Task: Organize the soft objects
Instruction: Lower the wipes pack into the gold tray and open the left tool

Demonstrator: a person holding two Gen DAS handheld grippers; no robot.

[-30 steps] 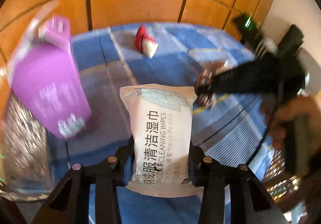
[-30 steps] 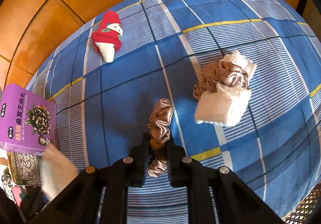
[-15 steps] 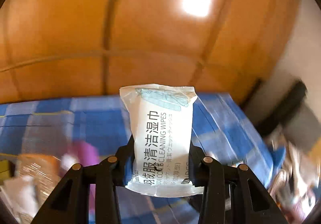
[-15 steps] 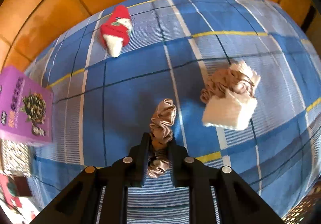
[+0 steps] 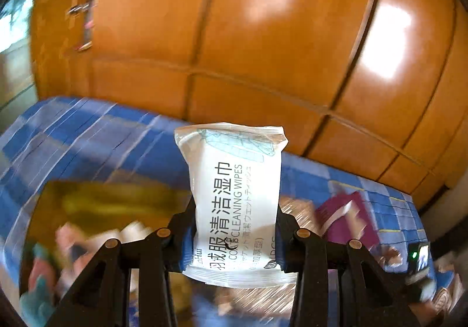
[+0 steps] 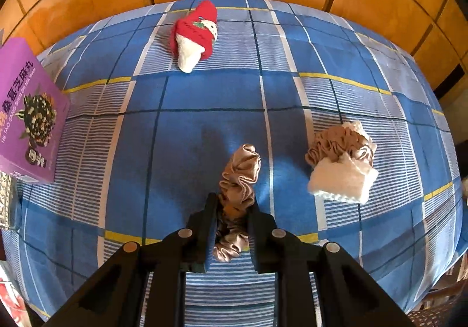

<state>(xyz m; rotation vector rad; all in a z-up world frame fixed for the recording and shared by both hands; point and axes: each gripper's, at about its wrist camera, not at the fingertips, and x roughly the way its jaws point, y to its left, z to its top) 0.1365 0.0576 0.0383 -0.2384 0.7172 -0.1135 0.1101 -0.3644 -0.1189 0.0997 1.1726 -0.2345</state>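
Wipes pack (image 5: 234, 204) stands upright, clamped between the left gripper (image 5: 234, 227) pads, while the right gripper (image 6: 232, 218) pinches a beige scrunchie (image 6: 238, 177) above the checked cloth (image 6: 190, 128).

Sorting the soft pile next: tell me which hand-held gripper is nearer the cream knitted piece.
Right. The right hand-held gripper, shut on a satin scrunchie, sits just left of the cream knitted piece. The left hand-held gripper, holding a wipes pack, doesn't see it.
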